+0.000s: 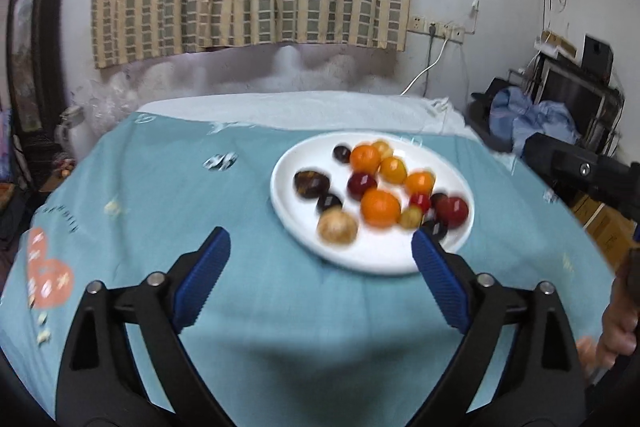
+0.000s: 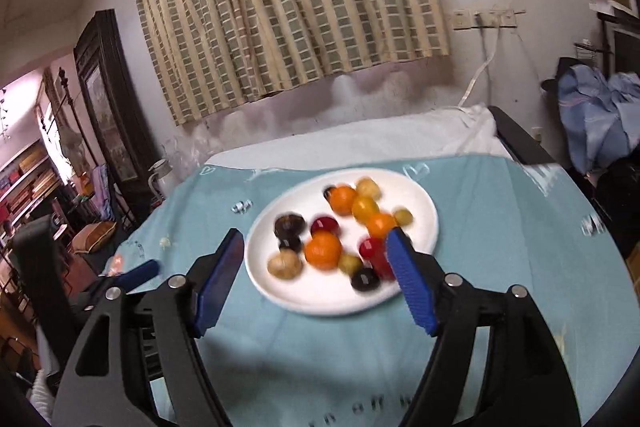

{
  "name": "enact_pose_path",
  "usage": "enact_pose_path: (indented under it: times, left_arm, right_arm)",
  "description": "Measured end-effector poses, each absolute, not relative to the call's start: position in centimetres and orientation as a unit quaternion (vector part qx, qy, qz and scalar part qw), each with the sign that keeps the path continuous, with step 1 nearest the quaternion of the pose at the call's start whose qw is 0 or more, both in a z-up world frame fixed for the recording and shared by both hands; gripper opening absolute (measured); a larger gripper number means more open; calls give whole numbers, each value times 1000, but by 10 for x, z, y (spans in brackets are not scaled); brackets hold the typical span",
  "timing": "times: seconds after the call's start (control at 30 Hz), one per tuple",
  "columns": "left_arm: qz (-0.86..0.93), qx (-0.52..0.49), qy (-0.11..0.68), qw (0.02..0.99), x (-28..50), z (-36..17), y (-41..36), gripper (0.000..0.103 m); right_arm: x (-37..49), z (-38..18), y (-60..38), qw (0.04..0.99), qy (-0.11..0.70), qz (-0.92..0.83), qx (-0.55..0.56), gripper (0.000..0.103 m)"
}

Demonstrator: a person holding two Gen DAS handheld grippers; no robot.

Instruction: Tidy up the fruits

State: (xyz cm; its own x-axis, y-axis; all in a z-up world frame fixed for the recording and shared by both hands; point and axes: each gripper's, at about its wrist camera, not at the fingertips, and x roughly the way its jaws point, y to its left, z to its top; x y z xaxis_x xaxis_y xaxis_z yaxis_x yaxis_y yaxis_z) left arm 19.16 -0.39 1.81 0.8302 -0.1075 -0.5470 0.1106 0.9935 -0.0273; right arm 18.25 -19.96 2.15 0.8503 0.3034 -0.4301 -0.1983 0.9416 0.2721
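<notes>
A white plate (image 1: 384,259) sits on the teal tablecloth and holds several small fruits: oranges (image 1: 380,207), dark plums (image 1: 311,183), red ones (image 1: 452,211) and a tan one (image 1: 337,227). My left gripper (image 1: 320,251) is open and empty, hovering above the cloth just short of the plate's near left rim. In the right wrist view the same plate (image 2: 320,301) lies ahead with an orange (image 2: 323,249) near its middle. My right gripper (image 2: 314,251) is open and empty, above the plate's near edge.
The teal tablecloth (image 1: 180,195) covers a table with a white cloth (image 1: 300,107) at its far side by the curtained wall. The left gripper's blue finger (image 2: 138,273) shows at the left. A dark cabinet (image 2: 108,95) stands left, clutter and blue fabric (image 1: 532,119) right.
</notes>
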Motion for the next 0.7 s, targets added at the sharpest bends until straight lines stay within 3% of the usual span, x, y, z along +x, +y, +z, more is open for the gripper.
enact_pose_path:
  times: [0.3,0.43,0.7]
  left_arm:
    - [-42,22,296,954,154,-10,-7,101]
    - [-33,26,297,954,158,-10,-6,101]
    - [-39,11,318,947,167,-8,-7,101]
  right_arm:
    - [161,-42,-197,950,306,56,34,77]
    - [158,-37,-186,958,282,45,2,97]
    - [155,-34,-182,962,268,47,-10,101]
